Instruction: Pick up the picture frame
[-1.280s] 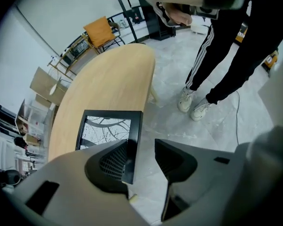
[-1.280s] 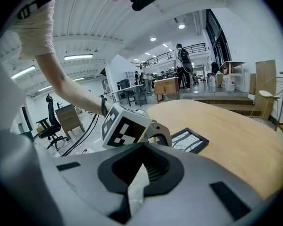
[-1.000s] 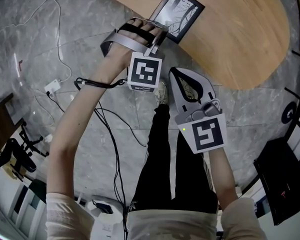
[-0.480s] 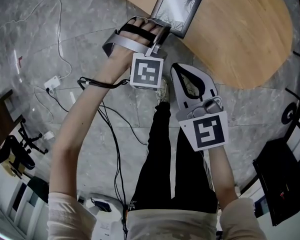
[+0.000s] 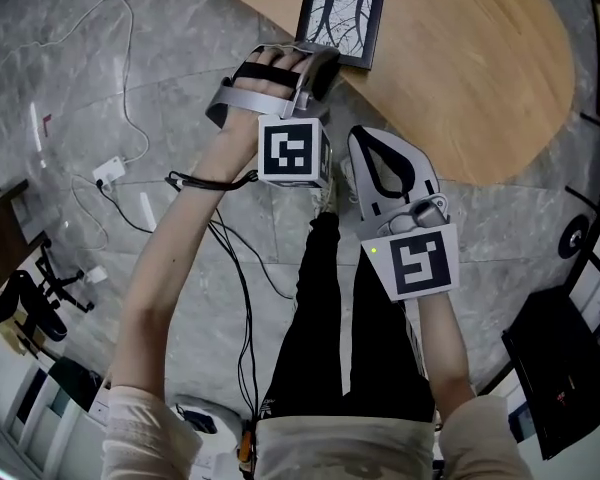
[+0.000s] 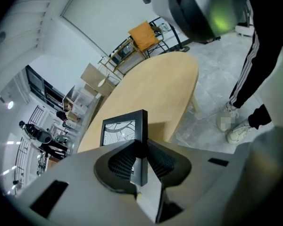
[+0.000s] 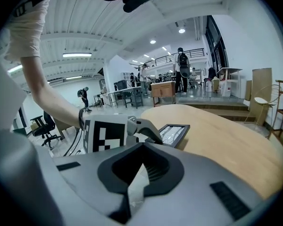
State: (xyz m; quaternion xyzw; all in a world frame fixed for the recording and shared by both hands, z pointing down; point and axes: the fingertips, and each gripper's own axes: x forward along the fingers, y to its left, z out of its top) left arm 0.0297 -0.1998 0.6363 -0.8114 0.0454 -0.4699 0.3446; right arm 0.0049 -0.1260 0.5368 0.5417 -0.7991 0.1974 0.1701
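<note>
Nearest the camera in the head view are the person's black trousers [image 5: 330, 328], over a grey marbled floor [image 5: 60, 78]. The right gripper [image 5: 360, 136] hangs in front of them, short of the table [image 5: 470, 78]. Its own view shows the 2 jaws of this gripper [image 7: 142, 147] drawn together with nothing between them.

Further out and to the left, the left gripper [image 5: 320, 63] reaches over the table's near edge. In its own view, the jaws of this gripper [image 6: 139, 147] are clamped on the near edge of the frame [image 6: 119, 128], 1 pad on each face. The black frame [image 5: 342, 18] holds a pale picture crossed by dark branching lines. It sits over the wooden tabletop [image 6: 151, 86] close to that near edge and casts a shadow on the wood. Whether its far edge touches the table cannot be told. From the right gripper view the frame [image 7: 173, 133] shows just beyond the left gripper's marker cube [image 7: 105, 135].

White cables [image 5: 130, 118] trail over the floor at the far left.
</note>
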